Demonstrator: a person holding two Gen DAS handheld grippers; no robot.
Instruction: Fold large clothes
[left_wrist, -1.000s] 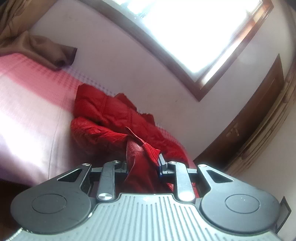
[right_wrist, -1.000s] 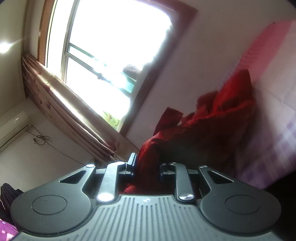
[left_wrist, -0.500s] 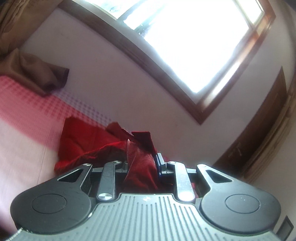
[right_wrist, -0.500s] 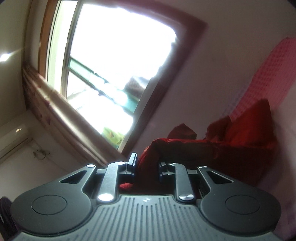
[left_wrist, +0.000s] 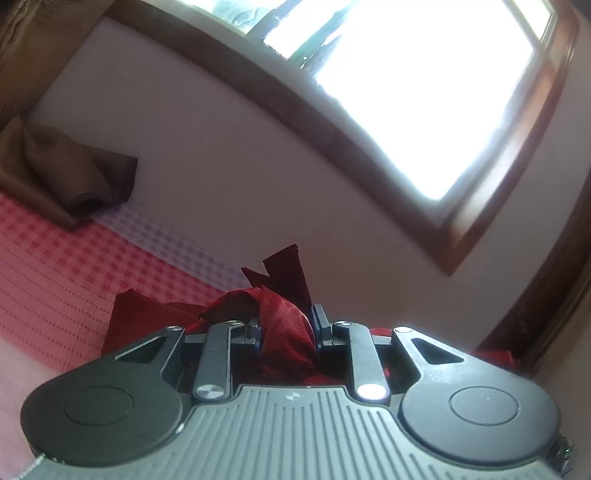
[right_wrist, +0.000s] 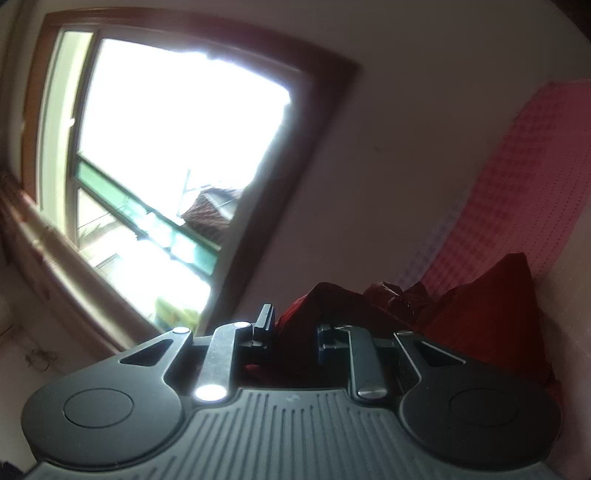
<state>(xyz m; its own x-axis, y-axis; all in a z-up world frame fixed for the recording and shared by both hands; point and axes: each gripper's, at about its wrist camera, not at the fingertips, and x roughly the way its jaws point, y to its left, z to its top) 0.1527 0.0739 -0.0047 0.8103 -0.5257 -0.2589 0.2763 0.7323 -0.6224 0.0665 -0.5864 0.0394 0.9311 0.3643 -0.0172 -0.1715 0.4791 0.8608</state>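
Checked bedspread (left_wrist: 66, 266), both grippers (left_wrist: 286, 325) (right_wrist: 293, 328) level, pinching red jacket (left_wrist: 284, 332)

place: home bedroom | bed: pink-checked bed sheet (left_wrist: 74, 266) | window: wood-framed window (left_wrist: 424, 92) in a plain wall | curtain: brown curtain (left_wrist: 55, 173) bunched at the bed's far end | daylight, rooftops outside
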